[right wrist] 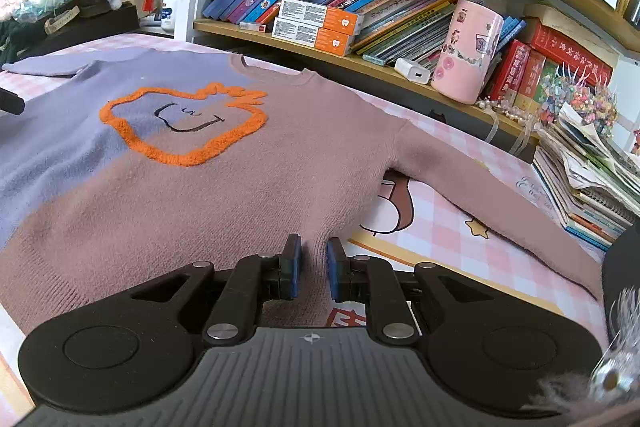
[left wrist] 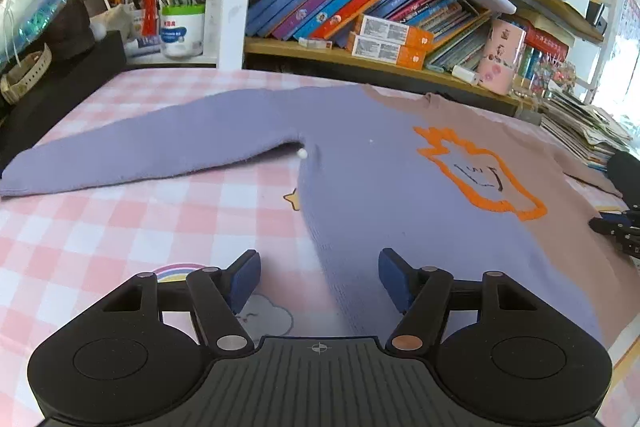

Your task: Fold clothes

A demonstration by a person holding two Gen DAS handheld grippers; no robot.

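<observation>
**A:** Where's the sweater from where I sit?

**B:** I see the sweater spread flat, front up, on the pink checked surface, its neckline toward the bookshelf. It's half lavender, half dusty pink, with an orange outline figure on the chest. The lavender sleeve stretches out away from the body on one side; the pink sleeve runs out on the other toward a stack of papers.

**A:** And my left claw?

**B:** My left claw stands well open just above the sweater's lavender side edge, below the sleeve. The edge lies between the fingers, but the pads aren't pressing on it.

**A:** The right one?

**B:** My right claw is nearly closed at the sweater's pink side edge, near the hem, with knit bunched between the blue pads; it has hold of the fabric.
</observation>
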